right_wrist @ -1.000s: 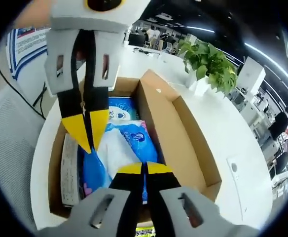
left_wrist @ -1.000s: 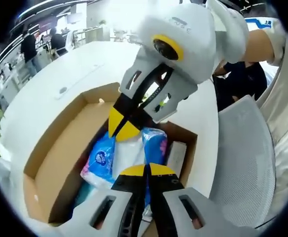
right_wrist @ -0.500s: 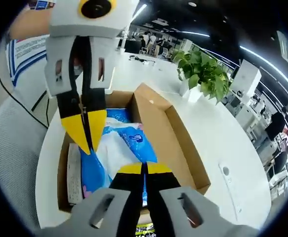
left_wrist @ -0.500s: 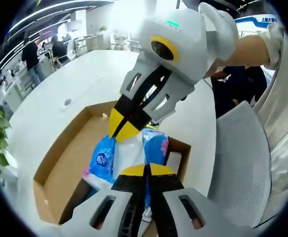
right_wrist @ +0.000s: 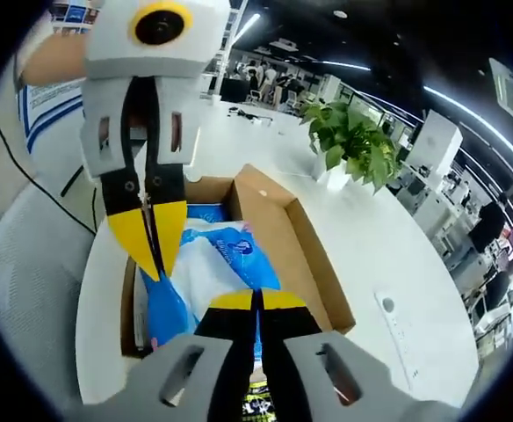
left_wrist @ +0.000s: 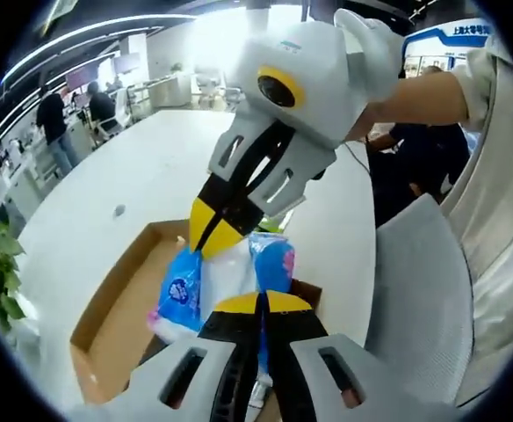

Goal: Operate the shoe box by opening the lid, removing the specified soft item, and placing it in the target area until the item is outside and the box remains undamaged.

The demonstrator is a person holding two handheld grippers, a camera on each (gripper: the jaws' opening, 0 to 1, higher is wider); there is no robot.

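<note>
Right gripper view: both grippers' fingers pinch crinkly plastic pack (right_wrist: 226, 264) above cardboard box (right_wrist: 305, 264).

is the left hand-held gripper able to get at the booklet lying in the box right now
Probably not: the left hand-held gripper is shut on the blue tissue pack, which hangs over the booklet.

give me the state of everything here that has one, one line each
shoe box: open, lid folded back
tissue pack: pinched at both ends, partly above the box
left gripper: shut on tissue pack
right gripper: shut on tissue pack
</note>
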